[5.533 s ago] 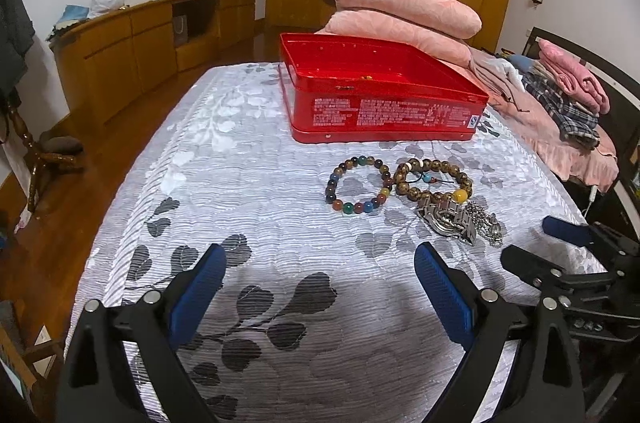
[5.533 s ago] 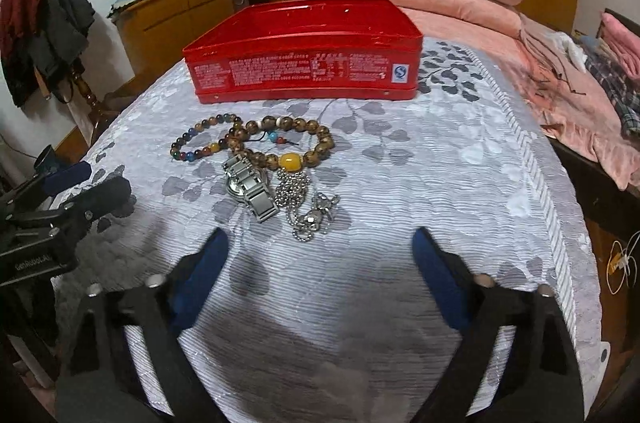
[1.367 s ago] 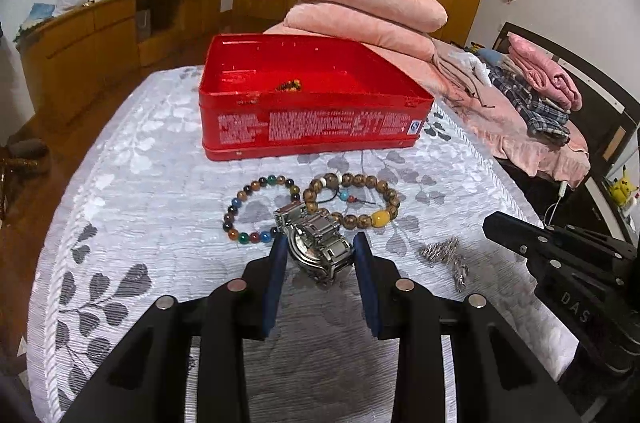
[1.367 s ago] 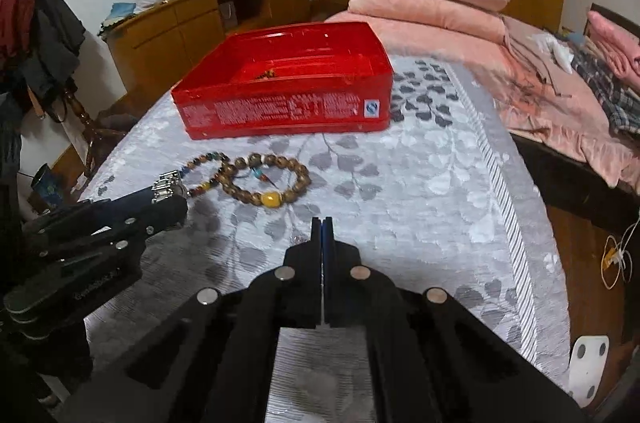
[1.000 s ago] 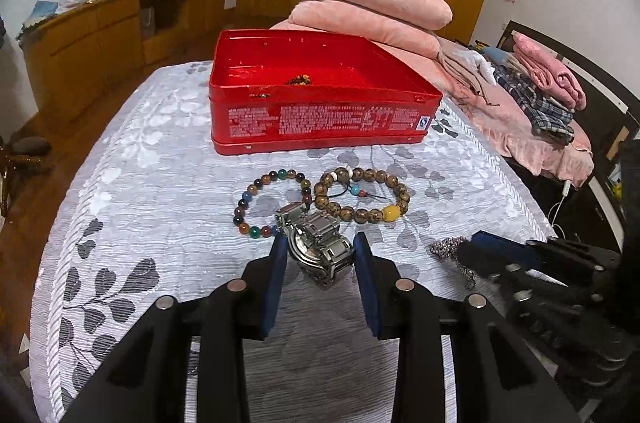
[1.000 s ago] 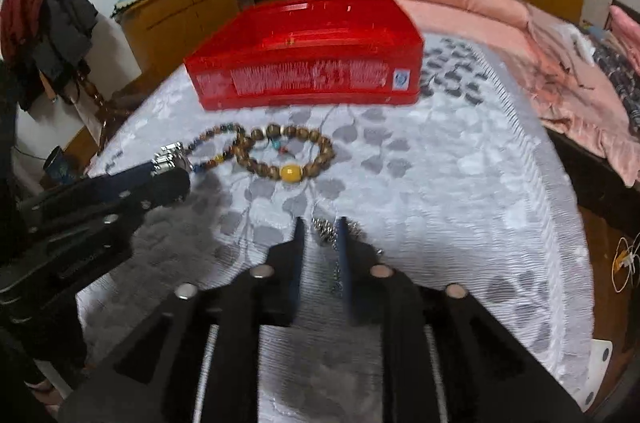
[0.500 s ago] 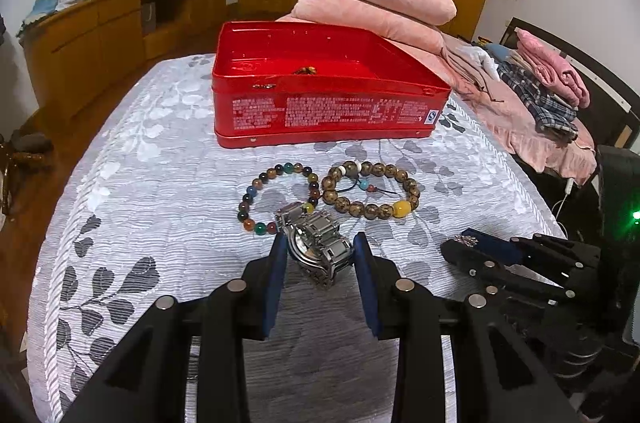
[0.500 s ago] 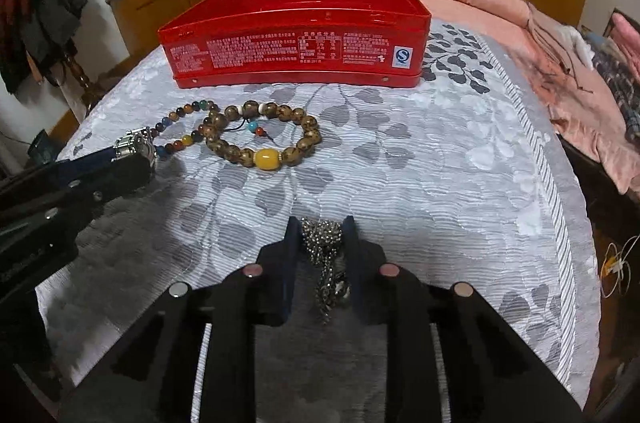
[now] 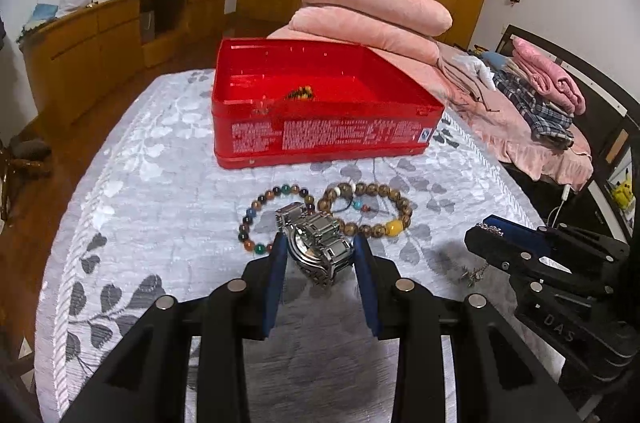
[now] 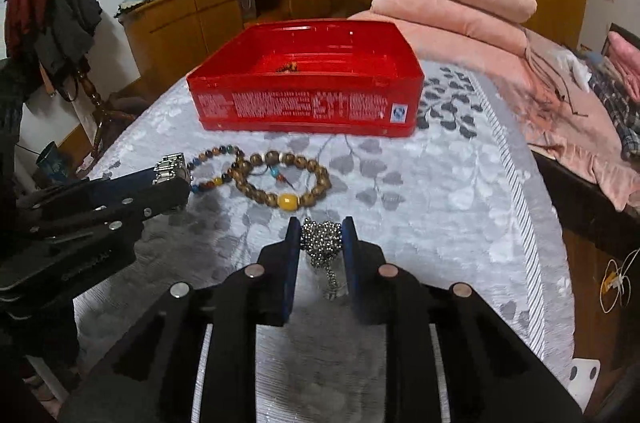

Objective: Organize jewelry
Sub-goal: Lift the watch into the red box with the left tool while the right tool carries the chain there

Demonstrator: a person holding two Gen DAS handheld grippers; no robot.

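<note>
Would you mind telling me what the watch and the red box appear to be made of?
Watch: polished silver metal, judging by its glinting chunky links; likely steel.
Red box: probably painted tin, given its thin glossy walls, rolled rim and printed side; plastic can't be excluded.

At the start both tools stood wide open over the bed, with the watch and the ball chain lying in a heap against the two bead bracelets. Now the left tool (image 9: 320, 259) is clamped on the steel watch (image 9: 318, 249), raised off the bedspread (image 9: 168, 183), and the right tool (image 10: 321, 243) pinches the silver ball chain (image 10: 322, 241), whose end dangles between its fingers. A moment ago the right tool was pressed shut on nothing. The red tin (image 9: 320, 139) now shows nearer in both views.
</note>
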